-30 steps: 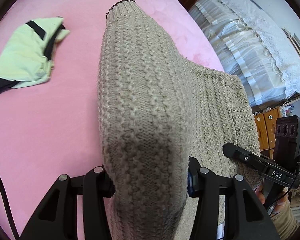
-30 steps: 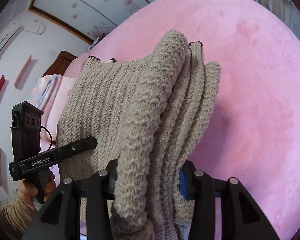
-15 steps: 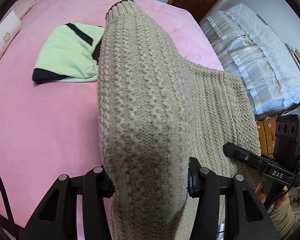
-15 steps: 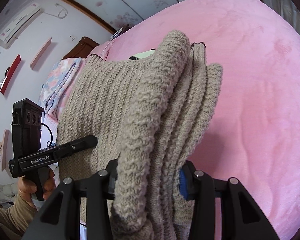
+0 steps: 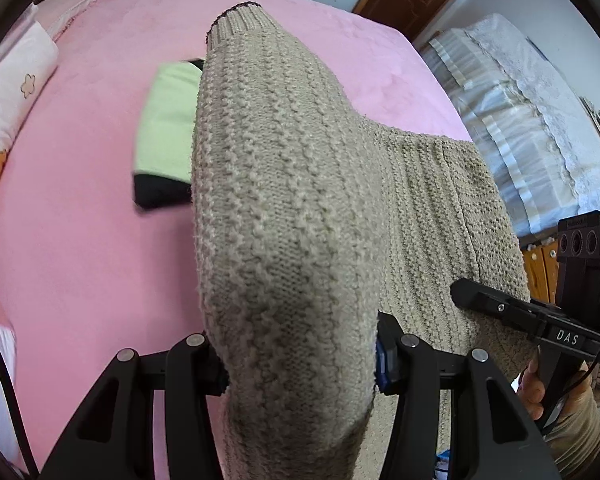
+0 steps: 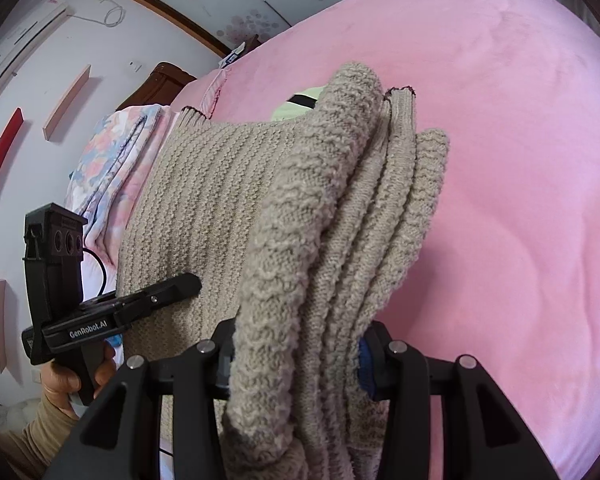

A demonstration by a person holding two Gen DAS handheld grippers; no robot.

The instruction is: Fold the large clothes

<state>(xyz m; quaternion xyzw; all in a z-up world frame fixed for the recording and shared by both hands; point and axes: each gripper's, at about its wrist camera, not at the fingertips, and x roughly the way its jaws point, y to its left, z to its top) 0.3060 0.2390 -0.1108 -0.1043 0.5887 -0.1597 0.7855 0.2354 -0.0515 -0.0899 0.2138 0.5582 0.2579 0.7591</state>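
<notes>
The left gripper [image 5: 300, 364] has its jaws clamped on a thick fold of the beige knit sweater [image 5: 284, 200], and the right gripper [image 6: 296, 364] has its jaws clamped on several stacked layers of the same garment. The sweater hangs stretched between both grippers above the pink bed [image 5: 80, 240], not resting on it. A green and black garment [image 5: 164, 136] lies on the bed toward the headboard edge, partly hidden behind the sweater.
</notes>
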